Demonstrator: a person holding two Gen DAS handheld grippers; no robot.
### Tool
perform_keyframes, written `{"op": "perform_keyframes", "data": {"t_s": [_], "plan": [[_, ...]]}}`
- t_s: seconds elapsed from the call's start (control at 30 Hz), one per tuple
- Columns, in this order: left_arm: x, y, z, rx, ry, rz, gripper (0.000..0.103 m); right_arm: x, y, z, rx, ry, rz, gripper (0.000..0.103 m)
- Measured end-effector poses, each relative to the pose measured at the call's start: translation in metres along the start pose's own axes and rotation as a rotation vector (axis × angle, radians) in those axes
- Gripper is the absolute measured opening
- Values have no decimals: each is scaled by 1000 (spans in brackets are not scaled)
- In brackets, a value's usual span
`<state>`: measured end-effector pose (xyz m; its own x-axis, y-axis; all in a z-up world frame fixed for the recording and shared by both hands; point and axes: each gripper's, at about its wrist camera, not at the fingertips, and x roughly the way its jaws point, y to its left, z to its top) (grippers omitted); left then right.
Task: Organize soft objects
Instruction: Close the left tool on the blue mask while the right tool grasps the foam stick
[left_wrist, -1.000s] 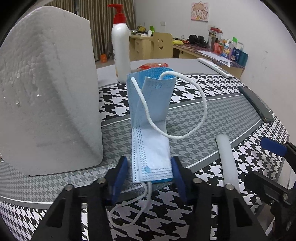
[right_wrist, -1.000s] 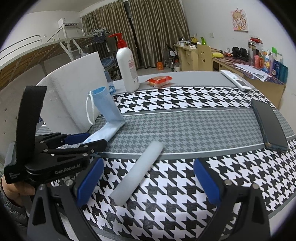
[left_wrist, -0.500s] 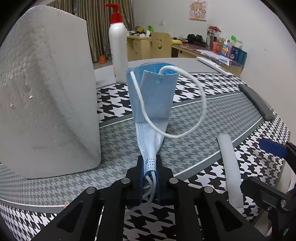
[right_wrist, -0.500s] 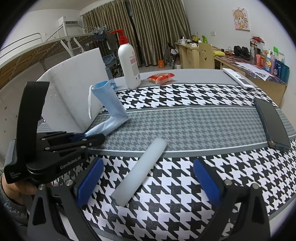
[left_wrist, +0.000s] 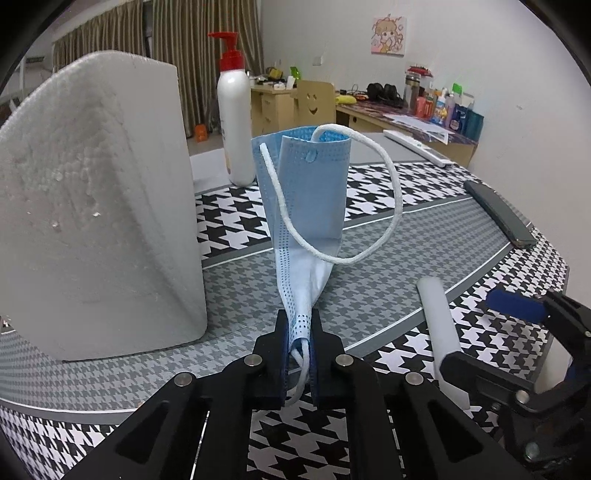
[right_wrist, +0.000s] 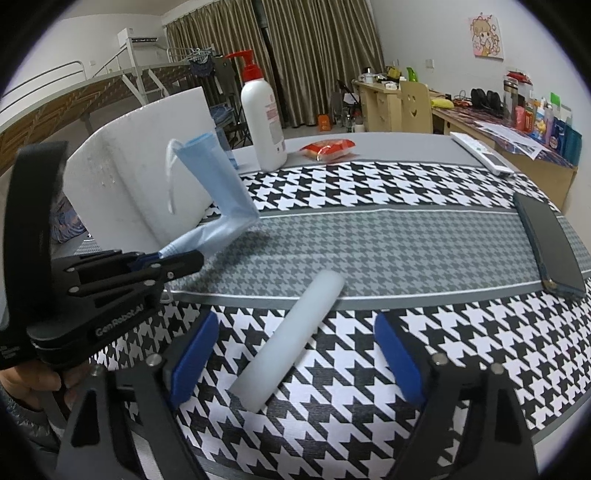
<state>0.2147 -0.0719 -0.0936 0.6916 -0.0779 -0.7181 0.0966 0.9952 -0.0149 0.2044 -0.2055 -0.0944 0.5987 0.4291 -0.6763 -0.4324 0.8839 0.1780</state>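
Left wrist view: left gripper (left_wrist: 298, 334) now clamped tight on the near end of the blue face mask (left_wrist: 308, 206); a second ago the pads stood apart either side of it. Mask's far part now stands taller off the tablecloth (left_wrist: 424, 236), beside the foam block (left_wrist: 96, 206).

Right wrist view: right gripper (right_wrist: 295, 350) wide but has just been narrowing, pads not touching the white foam roll (right_wrist: 291, 336) lying between them on the cloth.

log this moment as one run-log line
left tongs: shut on face mask, lifted end up | right tongs: open, jaws just closing around foam tube, not touching | table
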Motion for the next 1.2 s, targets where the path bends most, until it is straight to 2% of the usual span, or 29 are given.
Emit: {"op": "perform_keyframes", "data": {"t_s": [0.17, 0.33, 0.43, 0.5, 0.67, 0.83, 1.07, 1.2], "plan": [[-7, 2, 0, 3, -17, 2, 9, 2, 2, -1, -3, 6, -5, 86], [-10, 2, -1, 4, -24, 4, 9, 7, 3, -1, 4, 26, -8, 78], [-10, 2, -2, 3, -25, 6, 9, 10, 3, -1, 6, 41, -15, 70], [-12, 4, -2, -2, -28, 6, 9, 13, 4, -2, 2, 51, -28, 61], [-15, 2, -3, -4, -40, 6, 9, 16, 9, -4, -7, 70, -44, 50], [-20, 4, -4, -15, -61, 17, 9, 17, 12, -3, -14, 88, -80, 43], [-29, 9, -5, -56, -154, 22, 9, 19, 22, -4, -69, 96, -134, 33], [-38, 9, -8, -67, -207, 11, 9, 16, 20, -7, -71, 73, -102, 23]]}}
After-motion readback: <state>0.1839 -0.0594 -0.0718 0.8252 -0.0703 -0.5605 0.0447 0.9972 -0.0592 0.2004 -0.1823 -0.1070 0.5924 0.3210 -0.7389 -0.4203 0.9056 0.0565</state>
